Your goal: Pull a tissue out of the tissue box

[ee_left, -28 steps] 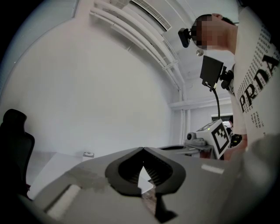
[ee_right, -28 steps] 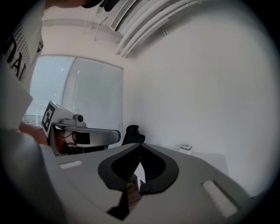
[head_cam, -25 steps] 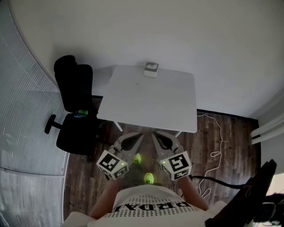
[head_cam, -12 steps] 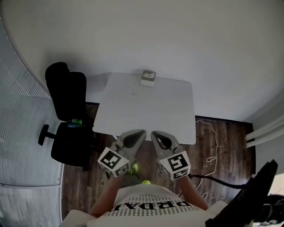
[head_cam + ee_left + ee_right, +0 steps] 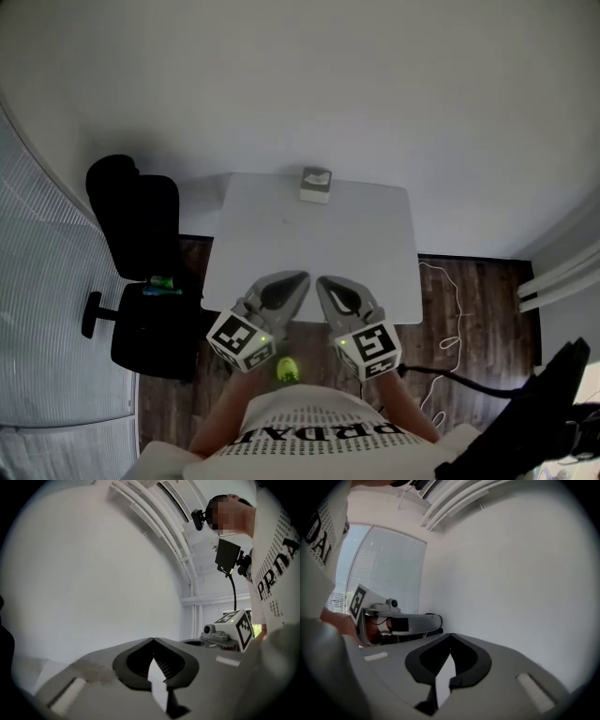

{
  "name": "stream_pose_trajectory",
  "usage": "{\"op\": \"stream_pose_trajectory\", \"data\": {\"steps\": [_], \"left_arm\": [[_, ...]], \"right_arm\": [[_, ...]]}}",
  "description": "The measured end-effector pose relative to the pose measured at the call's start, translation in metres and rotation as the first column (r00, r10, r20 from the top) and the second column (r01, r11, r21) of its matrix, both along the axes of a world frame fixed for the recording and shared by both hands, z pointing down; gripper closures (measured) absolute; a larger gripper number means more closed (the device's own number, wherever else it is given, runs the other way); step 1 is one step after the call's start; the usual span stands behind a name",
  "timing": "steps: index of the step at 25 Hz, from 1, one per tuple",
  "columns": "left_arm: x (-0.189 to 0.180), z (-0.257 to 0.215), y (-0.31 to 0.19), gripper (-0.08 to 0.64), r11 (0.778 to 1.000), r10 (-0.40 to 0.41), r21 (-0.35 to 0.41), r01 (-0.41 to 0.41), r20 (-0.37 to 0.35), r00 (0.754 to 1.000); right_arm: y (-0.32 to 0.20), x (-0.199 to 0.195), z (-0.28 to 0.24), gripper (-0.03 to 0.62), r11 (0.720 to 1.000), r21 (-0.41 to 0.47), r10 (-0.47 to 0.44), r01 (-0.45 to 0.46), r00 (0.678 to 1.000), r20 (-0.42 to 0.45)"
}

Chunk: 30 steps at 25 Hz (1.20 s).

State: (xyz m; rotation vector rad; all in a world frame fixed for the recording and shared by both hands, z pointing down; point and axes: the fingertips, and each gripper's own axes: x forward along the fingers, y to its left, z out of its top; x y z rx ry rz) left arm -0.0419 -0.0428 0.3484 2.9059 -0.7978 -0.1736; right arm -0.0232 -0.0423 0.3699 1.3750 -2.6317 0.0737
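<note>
There, tissue box (image 5: 316,185), opening upward.

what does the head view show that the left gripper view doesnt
Only the head view: the tissue box at the far edge of the white table, the black chair and the wooden floor. Only the left gripper view: the white ceiling rails and a black box with a cable, near the person's head. Both: the left gripper, jaws together with nothing between them, the right gripper beside it, and the printed shirt.
</note>
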Motion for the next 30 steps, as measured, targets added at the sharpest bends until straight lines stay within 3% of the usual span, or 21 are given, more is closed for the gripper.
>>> {"op": "stream_pose_trajectory", "data": {"steps": [11,18,30], "left_arm": [[-0.030,0.004,-0.059,0.568,1.000,0.029,0.000,-0.029,0.003,1.000],[-0.024,0.011,-0.078,0.568,0.999,0.043,-0.018,-0.042,0.010,0.999],[-0.005,0.020,-0.114,0.568,0.998,0.002,-0.055,-0.001,0.022,1.000]], "right_arm": [[-0.057,-0.020,-0.001,0.583,0.998,0.019,0.064,-0.064,0.998,-0.013],[-0.078,-0.004,0.006,0.583,0.996,-0.015,0.086,-0.086,0.996,0.006],[-0.127,0.016,0.008,0.583,0.999,-0.030,0.033,-0.033,0.999,0.014]]}}
